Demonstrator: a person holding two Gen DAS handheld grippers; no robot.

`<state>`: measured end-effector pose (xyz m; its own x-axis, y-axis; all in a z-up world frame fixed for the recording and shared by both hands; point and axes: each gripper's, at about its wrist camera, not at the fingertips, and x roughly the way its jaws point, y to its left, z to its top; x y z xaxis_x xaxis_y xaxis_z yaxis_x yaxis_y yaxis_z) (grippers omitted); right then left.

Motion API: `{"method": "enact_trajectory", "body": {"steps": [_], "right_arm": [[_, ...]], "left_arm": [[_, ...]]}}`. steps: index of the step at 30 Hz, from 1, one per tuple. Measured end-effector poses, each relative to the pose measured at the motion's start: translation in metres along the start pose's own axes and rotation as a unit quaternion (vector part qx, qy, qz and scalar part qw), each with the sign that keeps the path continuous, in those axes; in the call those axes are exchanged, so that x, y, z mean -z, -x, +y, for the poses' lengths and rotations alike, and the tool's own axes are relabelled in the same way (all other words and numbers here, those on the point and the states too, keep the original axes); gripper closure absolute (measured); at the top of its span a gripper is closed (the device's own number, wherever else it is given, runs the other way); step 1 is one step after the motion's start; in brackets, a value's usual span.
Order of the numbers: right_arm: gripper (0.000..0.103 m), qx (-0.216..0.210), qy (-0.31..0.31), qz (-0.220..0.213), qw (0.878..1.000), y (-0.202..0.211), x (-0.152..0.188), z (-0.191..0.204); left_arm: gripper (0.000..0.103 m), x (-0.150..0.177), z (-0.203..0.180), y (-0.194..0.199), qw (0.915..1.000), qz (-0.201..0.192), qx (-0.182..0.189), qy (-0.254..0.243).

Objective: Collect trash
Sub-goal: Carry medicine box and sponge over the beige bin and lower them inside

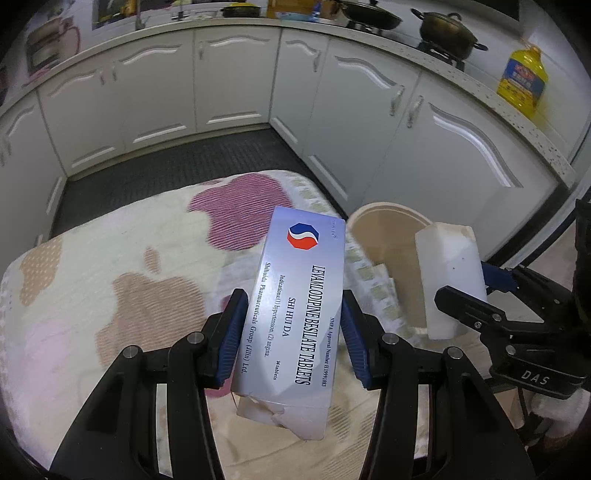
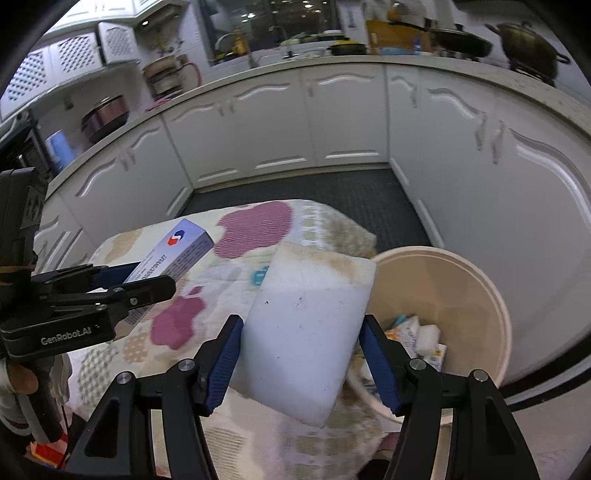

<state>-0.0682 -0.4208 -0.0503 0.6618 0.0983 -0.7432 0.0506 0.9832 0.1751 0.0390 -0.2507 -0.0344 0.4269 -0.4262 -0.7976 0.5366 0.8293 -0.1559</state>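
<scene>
The medicine box [image 1: 295,317] is thin card with a silvery sheen, smooth on its printed face and torn to ragged white at its near end. Ribbed blue pads, rubbery in look, line the matt black plastic fingers of the left gripper [image 1: 293,332], with bright metal pins at the joints. The white block [image 2: 306,332] looks like soft matt foam, perhaps a sponge, speckled and stained brown along its far edge. The tablecloth [image 1: 122,266] is woven fabric with a ribbed texture. The bin [image 2: 476,295] on the right is smooth beige plastic. The cupboard doors [image 1: 236,81] beyond are glossy white, the far pot [image 1: 448,35] dark metal.
</scene>
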Motion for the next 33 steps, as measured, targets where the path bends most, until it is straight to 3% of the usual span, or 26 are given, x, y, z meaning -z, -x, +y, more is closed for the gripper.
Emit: {"method": "enact_trajectory", "body": {"steps": [14,24,27,31,33], "right_arm": [[0.041,0.058,-0.087,0.027,0.994,-0.027,0.015,-0.106],[0.04,0.061,-0.121,0.046,0.99,-0.058,0.028,-0.141],[0.037,0.059,-0.128,0.047,0.989,-0.064,0.031,-0.145],[0.02,0.055,-0.138,0.053,0.987,-0.07,0.035,-0.148],[0.016,0.052,-0.14,0.052,0.987,-0.071,0.036,-0.149]], "left_arm": [[0.055,-0.043,-0.07,-0.084,0.9957,0.045,0.08,0.012],[0.054,-0.053,-0.1,-0.133,0.9924,0.067,0.102,0.014],[0.054,-0.052,-0.104,-0.142,0.9931,0.067,0.096,0.01],[0.039,-0.053,-0.105,-0.145,0.9928,0.058,0.104,0.007],[0.036,-0.054,-0.104,-0.145,0.9933,0.052,0.103,0.01]]}}
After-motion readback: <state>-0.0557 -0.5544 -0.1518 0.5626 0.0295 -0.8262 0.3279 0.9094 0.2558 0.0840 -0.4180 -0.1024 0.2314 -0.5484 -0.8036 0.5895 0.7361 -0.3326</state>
